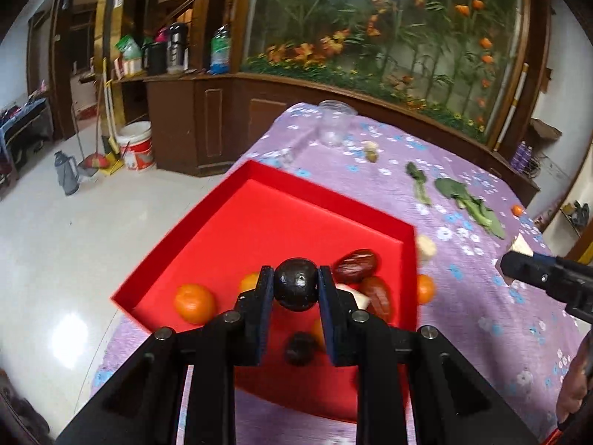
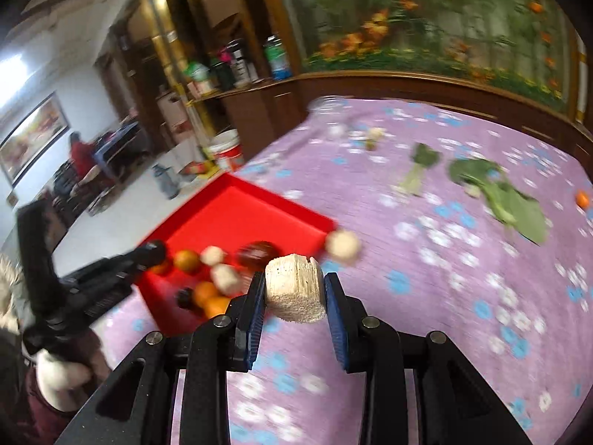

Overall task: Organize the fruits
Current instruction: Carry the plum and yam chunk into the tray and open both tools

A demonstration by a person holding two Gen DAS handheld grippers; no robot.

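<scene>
The left gripper point(image 1: 296, 284) had a dark round fruit point(image 1: 295, 283) pinched between its pads, hanging over the red tray point(image 1: 259, 218) at the frame's center. That tray already held oranges point(image 1: 194, 303) and reddish dates point(image 1: 355, 265). The right gripper point(image 2: 295, 289) was clamped on a pale spongy chunk point(image 2: 294, 287) above the purple flowered tablecloth point(image 2: 444, 296), just right of the tray.

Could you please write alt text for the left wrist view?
The left gripper is shut on a dark round fruit above a red rectangular tray holding oranges and red dates, on a purple floral tablecloth.
</scene>
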